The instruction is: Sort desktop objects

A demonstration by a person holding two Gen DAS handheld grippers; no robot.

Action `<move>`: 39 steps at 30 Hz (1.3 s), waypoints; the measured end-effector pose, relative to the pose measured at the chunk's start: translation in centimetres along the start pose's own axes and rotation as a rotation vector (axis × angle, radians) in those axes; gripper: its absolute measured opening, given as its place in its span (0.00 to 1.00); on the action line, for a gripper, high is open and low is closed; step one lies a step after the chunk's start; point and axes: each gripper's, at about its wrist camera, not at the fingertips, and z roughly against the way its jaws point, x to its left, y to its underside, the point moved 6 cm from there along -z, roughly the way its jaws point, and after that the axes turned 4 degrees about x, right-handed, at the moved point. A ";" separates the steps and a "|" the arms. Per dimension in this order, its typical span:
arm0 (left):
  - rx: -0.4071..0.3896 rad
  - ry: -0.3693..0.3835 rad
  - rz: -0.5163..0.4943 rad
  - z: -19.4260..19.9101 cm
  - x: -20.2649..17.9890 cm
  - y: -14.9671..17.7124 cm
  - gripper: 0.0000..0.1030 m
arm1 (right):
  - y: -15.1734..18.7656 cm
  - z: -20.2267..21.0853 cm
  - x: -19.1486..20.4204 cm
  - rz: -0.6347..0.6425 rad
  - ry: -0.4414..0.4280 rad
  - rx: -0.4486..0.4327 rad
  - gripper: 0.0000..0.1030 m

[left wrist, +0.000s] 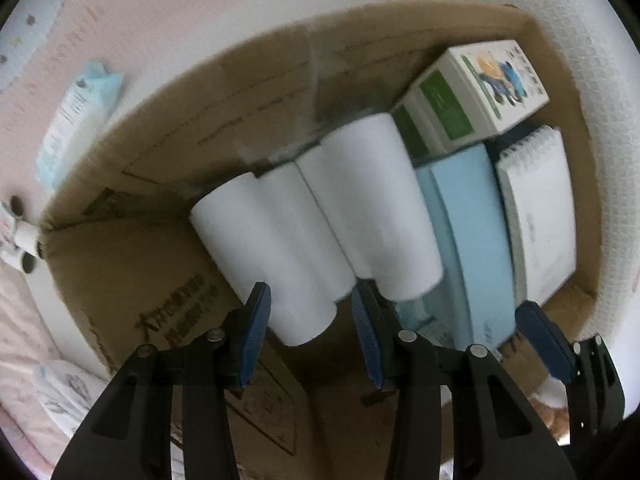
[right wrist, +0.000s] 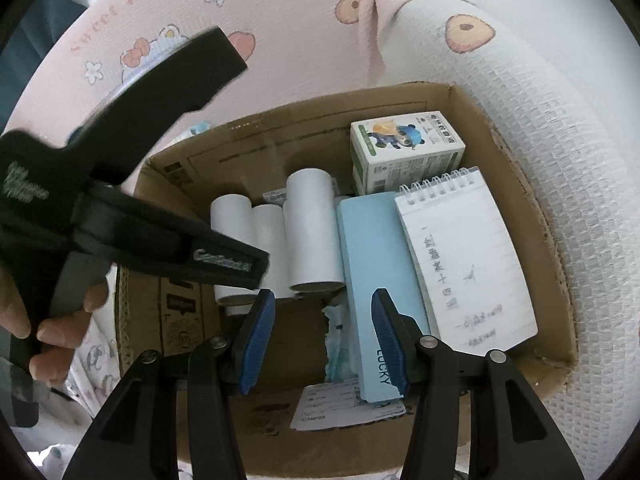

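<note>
An open cardboard box [left wrist: 120, 216] [right wrist: 520, 208] holds several white paper rolls [right wrist: 308, 232], a light blue "LUCKY" case [right wrist: 376, 272] [left wrist: 468, 240], a spiral notepad [right wrist: 460, 256] [left wrist: 536, 216] and a green-and-white carton [right wrist: 404, 152] [left wrist: 472, 88]. My left gripper [left wrist: 308, 320] points down into the box, shut on the near end of the leftmost roll [left wrist: 260, 240], which lies beside the others. My right gripper [right wrist: 324, 340] hovers open over the box's near side with nothing between its fingers, its right pad above the blue case. One right finger [left wrist: 544, 344] shows in the left wrist view.
The box sits on a pink and white patterned blanket [right wrist: 304, 40]. A pale blue wipes pack [left wrist: 76, 120] and a few small tubes [left wrist: 20, 236] lie outside the box's left wall. A hand [right wrist: 52, 332] grips the left gripper's black body [right wrist: 120, 220]. A printed label [right wrist: 332, 404] lies in the box.
</note>
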 end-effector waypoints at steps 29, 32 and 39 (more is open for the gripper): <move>-0.217 -0.003 -0.130 4.2 2.6 3.9 0.49 | 0.2 0.1 0.8 -0.010 -0.004 0.020 0.46; -0.365 0.039 -0.161 6.9 2.1 4.1 0.55 | 0.2 0.2 1.5 -0.002 0.020 0.016 0.47; -0.631 0.078 -0.272 12.0 1.0 8.4 0.61 | 0.7 2.7 4.0 0.041 0.083 -0.009 0.53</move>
